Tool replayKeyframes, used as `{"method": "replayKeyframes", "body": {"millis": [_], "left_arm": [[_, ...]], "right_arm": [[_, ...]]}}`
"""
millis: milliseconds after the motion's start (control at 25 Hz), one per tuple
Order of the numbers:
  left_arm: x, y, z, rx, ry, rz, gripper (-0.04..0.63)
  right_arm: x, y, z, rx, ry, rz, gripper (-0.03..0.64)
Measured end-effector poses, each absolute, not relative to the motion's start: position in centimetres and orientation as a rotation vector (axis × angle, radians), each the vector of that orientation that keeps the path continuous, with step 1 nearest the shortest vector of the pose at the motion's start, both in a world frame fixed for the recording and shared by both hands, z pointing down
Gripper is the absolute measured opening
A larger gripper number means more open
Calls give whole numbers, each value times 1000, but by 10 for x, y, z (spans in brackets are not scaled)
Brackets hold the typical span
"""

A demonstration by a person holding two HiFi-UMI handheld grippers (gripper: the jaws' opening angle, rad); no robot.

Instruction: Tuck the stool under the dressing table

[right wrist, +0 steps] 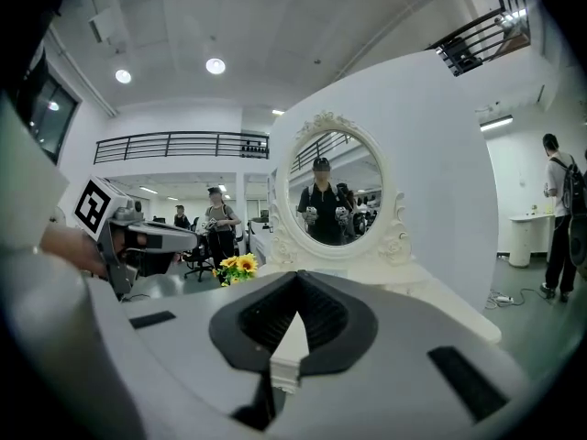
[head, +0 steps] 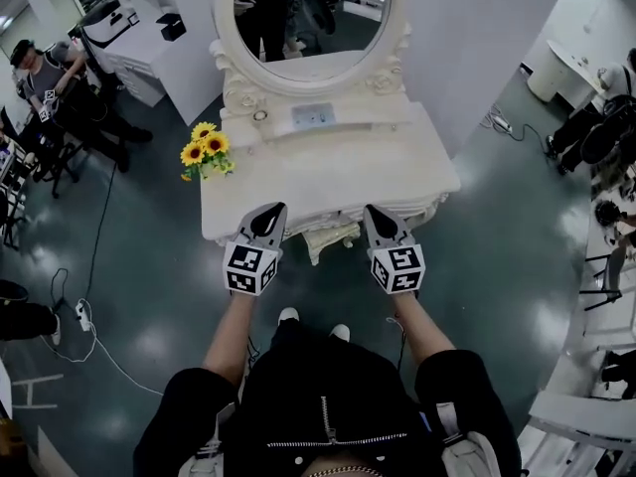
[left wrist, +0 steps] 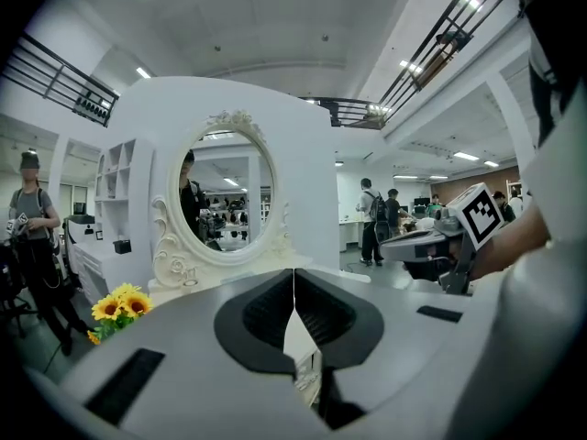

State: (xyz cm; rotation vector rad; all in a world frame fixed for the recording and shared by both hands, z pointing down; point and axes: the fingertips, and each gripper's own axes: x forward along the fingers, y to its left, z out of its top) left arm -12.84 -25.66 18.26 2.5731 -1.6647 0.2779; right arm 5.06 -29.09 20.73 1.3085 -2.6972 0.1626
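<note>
1. Sunflowers (head: 204, 149), soft yellow petals, stand at the left edge of the counter (head: 328, 177), which is glossy white with curved, carved edges.
2. Left tool (head: 272, 215) hovers over the front edge, its grey jaws pressed together on nothing. Lift it clear without clipping that edge.
3. Stool (head: 330, 238): only a carved cream sliver shows beneath the front edge, so it looks tucked in. Check that it sits centred and square.
4. Right tool (head: 378, 215) is likewise closed and empty, with ribbed black pads. Keep it off the oval mirror (head: 318, 18).
</note>
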Motion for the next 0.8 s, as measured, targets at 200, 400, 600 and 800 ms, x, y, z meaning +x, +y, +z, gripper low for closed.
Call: {"method": "replayKeyframes", "body": {"millis": [200, 400, 600, 800], "left_arm": [[-128, -247, 185, 2538, -1704, 272, 21], [-130, -243, 179, 2532, -1740, 268, 21], [-132, -237, 178, 2524, -1753, 269, 21], [-137, -235, 185, 2508, -1768, 276, 21]], "right_arm": [[53, -284, 203, 1262, -2725, 135, 3], [48, -282, 192, 1242, -2759, 110, 3], [45, -278, 191, 1239, -2771, 116, 3], [41, -278, 197, 1228, -2777, 118, 3]]}}
